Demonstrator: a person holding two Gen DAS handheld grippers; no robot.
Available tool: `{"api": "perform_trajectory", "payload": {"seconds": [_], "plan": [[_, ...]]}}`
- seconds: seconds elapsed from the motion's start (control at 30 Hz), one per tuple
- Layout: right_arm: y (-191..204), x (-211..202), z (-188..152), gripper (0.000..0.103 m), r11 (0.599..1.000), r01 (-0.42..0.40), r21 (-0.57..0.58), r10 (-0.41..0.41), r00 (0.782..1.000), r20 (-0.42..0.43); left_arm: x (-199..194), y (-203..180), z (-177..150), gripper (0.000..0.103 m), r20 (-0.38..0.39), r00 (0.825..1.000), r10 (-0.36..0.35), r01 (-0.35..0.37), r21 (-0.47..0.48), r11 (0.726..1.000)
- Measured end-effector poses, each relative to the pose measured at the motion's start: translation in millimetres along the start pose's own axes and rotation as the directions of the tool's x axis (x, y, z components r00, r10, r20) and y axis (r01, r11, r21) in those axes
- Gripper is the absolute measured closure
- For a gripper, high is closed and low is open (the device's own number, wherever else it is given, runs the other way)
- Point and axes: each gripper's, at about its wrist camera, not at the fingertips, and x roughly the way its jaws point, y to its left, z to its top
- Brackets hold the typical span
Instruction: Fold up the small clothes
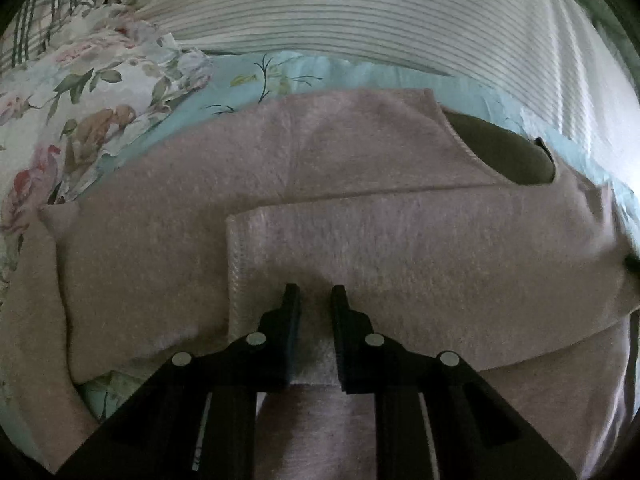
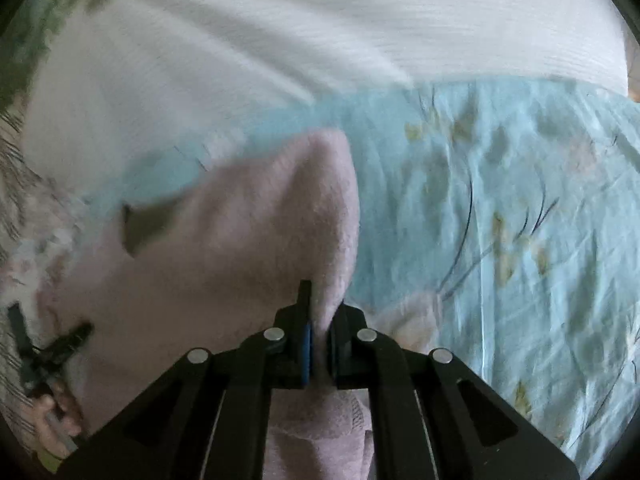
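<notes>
A fuzzy pink sweater [image 1: 360, 184] lies spread on the light blue floral sheet [image 1: 304, 72], its V-neck opening [image 1: 504, 152] at the right and one sleeve [image 1: 400, 264] folded across the body. My left gripper [image 1: 316, 292] hovers over the sleeve's cuff end with its jaws slightly apart and nothing between them. My right gripper [image 2: 322, 312] is shut on a fold of the pink sweater [image 2: 248, 248] and holds it raised above the sheet [image 2: 500, 208]. The left gripper [image 2: 44, 352] shows at the lower left of the right wrist view.
A white ribbed blanket [image 1: 360, 4] lies behind the sweater, also in the right wrist view [image 2: 280, 40]. A floral pillowcase or quilt [image 1: 80, 92] bunches at the left. A hand [image 2: 56, 420] holds the left tool.
</notes>
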Motion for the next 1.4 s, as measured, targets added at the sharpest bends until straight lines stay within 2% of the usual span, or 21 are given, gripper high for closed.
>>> {"api": "perform_trajectory", "payload": {"seconds": [0.1,0.2,0.23,0.27,0.3,0.33,0.4,0.47,0.53,0.6,0.73,0.83,0.9,0.97,1.13,1.17,1.2,1.23,1.27,1.33,1.4], "plan": [[-8.0,18.3,-6.2,0.085,0.994,0.105,-0.008,-0.106,0.992,-0.067,0.0,5.6,2.9,0.088,-0.006,1.0,-0.019,0.019,-0.01,1.0],[-1.6,-15.2,-8.1,0.081,0.992,0.123,0.009,-0.123,0.991,0.055,-2.3,5.8,1.6,0.088,-0.003,1.0,-0.024,0.024,-0.016,1.0],[6.2,-24.4,-10.0,0.08,0.995,0.096,-0.008,-0.095,0.991,0.089,-2.1,6.2,1.2,0.088,-0.002,1.0,-0.024,0.024,-0.024,0.999],[20.4,-29.2,-13.1,0.071,0.997,0.06,-0.057,-0.054,0.993,0.104,-3.1,7.3,0.4,0.088,0.0,1.0,-0.027,0.027,-0.033,0.999],[29.6,-26.6,-15.8,0.063,0.994,0.058,-0.092,-0.049,0.995,0.092,-5.6,8.7,-1.3,0.087,0.003,0.999,-0.035,0.036,-0.045,0.998],[35.9,-20.4,-19.0,0.05,0.992,0.056,-0.115,-0.048,0.996,0.07,-9.1,12.4,-3.1,0.087,0.008,0.999,-0.052,0.052,-0.062,0.997],[35.5,2.8,-28.1,0.047,0.991,0.063,-0.122,-0.064,0.998,-0.002,-24.2,20.5,-11.7,0.086,0.028,0.996,-0.083,0.085,-0.09,0.992],[28.0,14.0,-37.5,0.047,0.99,0.088,-0.107,-0.093,0.995,-0.037,-47.2,35.3,-23.6,0.078,0.055,0.994,-0.099,0.105,-0.127,0.986],[28.2,0.8,-43.9,0.047,0.995,0.051,-0.083,-0.051,0.999,-0.005,-74.8,54.3,-38.3,0.054,0.096,0.991,-0.096,0.111,-0.166,0.98],[27.4,-23.0,-51.5,0.047,0.995,-0.101,-0.027,0.102,0.995,0.019,-103.6,76.3,-56.4,0.044,0.13,0.99,-0.062,0.086,-0.19,0.978],[44.8,-63.9,-76.6,0.047,0.966,-0.257,-0.03,0.258,0.964,0.06,-138.9,109.8,-90.6,0.038,0.126,0.991,-0.051,0.076,-0.2,0.977],[55.3,-83.6,-105.1,0.046,0.935,-0.352,-0.042,0.354,0.934,0.044,-153.8,120.4,-119.6,0.032,0.088,0.994,-0.058,0.071,-0.156,0.985],[59.7,-85.4,-116.9,0.046,0.92,-0.392,-0.033,0.392,0.92,0.021,-155.3,121.3,-134.7,0.029,0.062,0.996,-0.065,0.072,-0.115,0.991],[67.1,-85.5,-131.3,0.046,0.909,-0.416,-0.019,0.416,0.909,-0.003,-151.6,118.2,-148.3,0.022,0.03,0.999,-0.017,0.019,-0.052,0.998],[77.6,-83.7,-150.1,0.046,0.905,-0.425,-0.01,0.425,0.904,-0.046,-130.4,106.4,-158.8,0.021,-0.016,0.996,0.086,-0.086,0.051,0.995],[80.0,-82.6,-152.5,0.046,0.906,-0.424,-0.009,0.423,0.905,-0.055,-126.2,105.9,-158.5,0.022,-0.02,0.995,0.096,-0.095,0.053,0.994],[82.3,-80.7,-153.2,0.046,0.906,-0.424,-0.007,0.423,0.904,-0.062,-120.4,104.9,-157.2,0.032,-0.025,0.995,0.097,-0.095,0.06,0.994],[82.1,-82.6,-157.0,0.046,0.905,-0.425,-0.006,0.423,0.904,-0.065,-113.5,105.0,-156.0,0.053,-0.033,0.992,0.118,-0.116,0.064,0.991],[81.9,-82.5,-157.3,0.046,0.906,-0.423,-0.004,0.422,0.904,-0.07,-108.9,107.4,-154.2,0.064,-0.044,0.991,0.13,-0.127,0.056,0.99],[88.1,-83.5,-156.6,0.046,0.905,-0.426,-0.012,0.425,0.903,-0.068,-108.8,118.6,-149.1,0.097,-0.033,0.996,0.088,-0.089,-0.002,0.996],[90.6,-85.8,-156.4,0.046,0.903,-0.429,-0.024,0.427,0.902,-0.061,-116.7,130.8,-142.0,0.098,-0.009,1.0,0.026,-0.027,-0.08,0.996]]}}
